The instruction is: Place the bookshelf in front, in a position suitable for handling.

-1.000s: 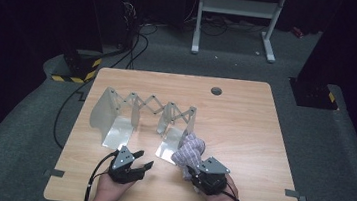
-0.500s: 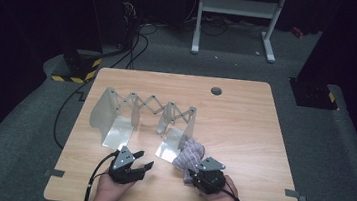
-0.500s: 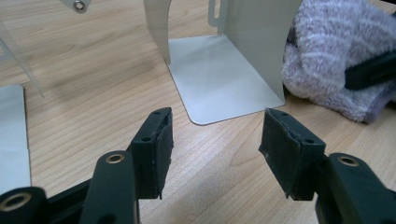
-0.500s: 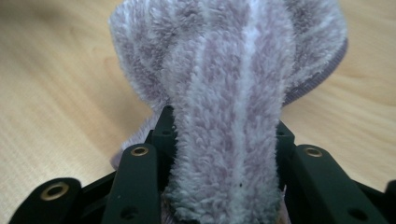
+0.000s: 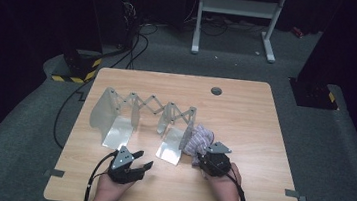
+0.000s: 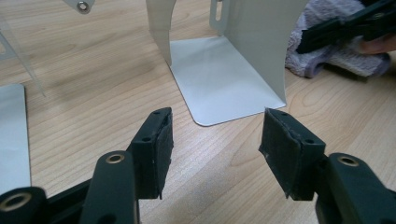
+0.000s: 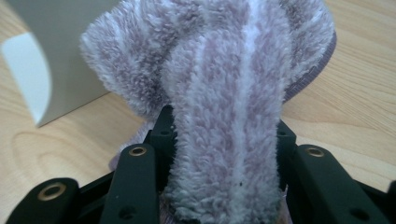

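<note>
At the lower left of the high view we see the left tongs (image 5: 141, 160) resting on the light wooden desk (image 5: 265, 119), jaws spread wide with nothing between them. Just above, across the frame's centre, stands the pale grey metal expanding rack with scissor links and flat upright plates (image 5: 140, 114). Right of centre, the right tongs (image 5: 199, 159) grip the fluffy lilac-and-white striped towel (image 5: 200, 139), pinched between the jaws, bunched on the desk just beside the rack's right plate.
</note>
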Available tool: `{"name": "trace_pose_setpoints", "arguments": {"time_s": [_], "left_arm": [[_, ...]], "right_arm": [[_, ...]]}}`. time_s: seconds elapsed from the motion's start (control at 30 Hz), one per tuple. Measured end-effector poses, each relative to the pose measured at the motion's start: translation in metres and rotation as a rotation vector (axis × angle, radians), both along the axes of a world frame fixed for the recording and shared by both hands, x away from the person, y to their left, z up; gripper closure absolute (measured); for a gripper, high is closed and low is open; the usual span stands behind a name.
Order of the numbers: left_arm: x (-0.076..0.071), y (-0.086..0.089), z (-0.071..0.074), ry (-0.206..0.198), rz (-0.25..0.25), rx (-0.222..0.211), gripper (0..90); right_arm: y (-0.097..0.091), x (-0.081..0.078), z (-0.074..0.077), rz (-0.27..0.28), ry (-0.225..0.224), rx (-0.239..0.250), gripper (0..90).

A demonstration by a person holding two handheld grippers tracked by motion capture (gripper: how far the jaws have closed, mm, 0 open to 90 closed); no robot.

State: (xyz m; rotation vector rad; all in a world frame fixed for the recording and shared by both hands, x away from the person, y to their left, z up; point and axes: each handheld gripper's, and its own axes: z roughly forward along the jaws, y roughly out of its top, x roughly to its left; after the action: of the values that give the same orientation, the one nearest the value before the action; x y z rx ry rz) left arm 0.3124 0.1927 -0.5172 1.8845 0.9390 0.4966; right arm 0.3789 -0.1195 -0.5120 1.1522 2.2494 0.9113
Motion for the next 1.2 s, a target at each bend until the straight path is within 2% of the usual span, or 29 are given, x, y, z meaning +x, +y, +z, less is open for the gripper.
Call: {"name": "trace_pose_setpoints", "arguments": {"time_s": [0.1,0.2,0.33,0.5,0.87,1.0,1.07,1.2], "left_arm": [[0.0,0.0,0.0,0.001,-0.001,0.0,43.8],[0.0,0.0,0.0,0.002,0.001,-0.002,43.8],[0.0,-0.001,-0.001,0.003,0.001,-0.002,43.8],[0.0,-0.001,-0.001,0.004,-0.001,-0.003,43.8],[0.0,-0.001,-0.001,0.008,-0.001,-0.004,43.8],[0.0,-0.001,-0.001,0.007,0.0,-0.007,43.8],[0.0,-0.001,-0.001,0.007,-0.002,-0.005,43.8],[0.0,-0.001,-0.001,0.007,-0.002,-0.006,43.8]], "right_arm": [[0.003,0.006,-0.005,0.002,0.005,-0.01,57.5],[0.004,0.008,-0.004,-0.011,0.004,0.008,57.7],[0.006,0.006,0.004,-0.008,-0.035,0.033,58.7],[0.006,0.001,0.022,-0.003,-0.093,0.069,59.1],[0.005,-0.014,0.078,0.011,-0.267,0.167,59.2],[0.004,-0.02,0.091,0.015,-0.313,0.19,59.3],[0.004,-0.02,0.091,0.014,-0.314,0.193,59.3],[0.005,-0.016,0.081,0.009,-0.283,0.172,59.6]]}}
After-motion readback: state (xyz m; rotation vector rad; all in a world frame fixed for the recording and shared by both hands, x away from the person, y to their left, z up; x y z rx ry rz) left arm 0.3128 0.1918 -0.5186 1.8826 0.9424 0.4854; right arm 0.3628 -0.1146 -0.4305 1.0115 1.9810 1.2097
